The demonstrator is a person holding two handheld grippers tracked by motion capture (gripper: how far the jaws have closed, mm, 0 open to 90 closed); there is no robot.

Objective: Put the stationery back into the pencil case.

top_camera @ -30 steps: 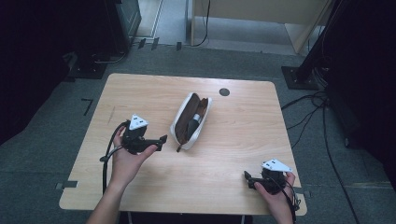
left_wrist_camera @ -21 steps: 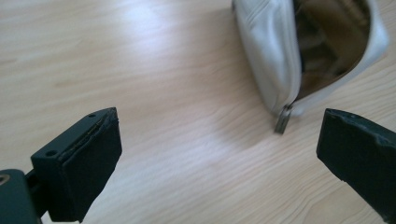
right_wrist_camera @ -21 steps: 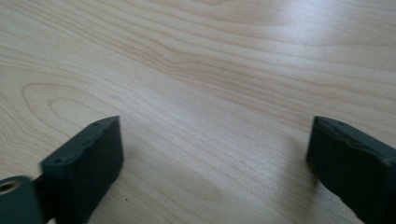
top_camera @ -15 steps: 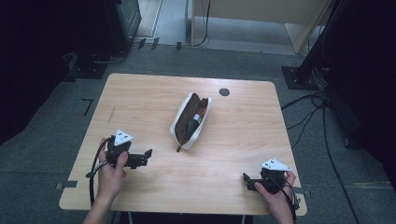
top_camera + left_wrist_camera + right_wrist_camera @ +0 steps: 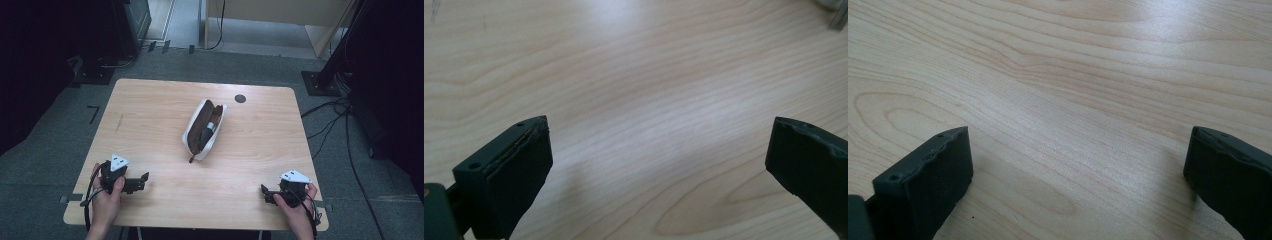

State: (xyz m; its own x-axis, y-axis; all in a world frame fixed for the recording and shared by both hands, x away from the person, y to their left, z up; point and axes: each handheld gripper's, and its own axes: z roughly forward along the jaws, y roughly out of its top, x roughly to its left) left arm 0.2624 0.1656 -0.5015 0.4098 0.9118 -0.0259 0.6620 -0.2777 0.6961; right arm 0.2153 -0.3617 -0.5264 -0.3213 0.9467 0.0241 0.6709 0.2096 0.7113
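Note:
A white pencil case (image 5: 204, 131) lies unzipped in the middle of the wooden table (image 5: 150, 110), its brown lining and a dark item inside showing. My left gripper (image 5: 144, 179) rests near the front left corner, pointing right. Its jaws have just been opening and stand wide apart (image 5: 659, 135) over bare wood with nothing between them. My right gripper (image 5: 264, 192) sits at the front right corner, pointing left. Its jaws have also just been opening and stand wide apart (image 5: 1078, 145), empty, over bare wood. Both are well apart from the case.
A small black round spot (image 5: 240, 98) marks the table behind the case. A pale edge of the case (image 5: 834, 10) shows at the top right of the left gripper view. Cables (image 5: 345, 125) and dark stands (image 5: 325, 80) lie on the floor to the right.
My left hand has drawn back from beside the case toward the front left corner and sunk to the table. The right hand has kept still.

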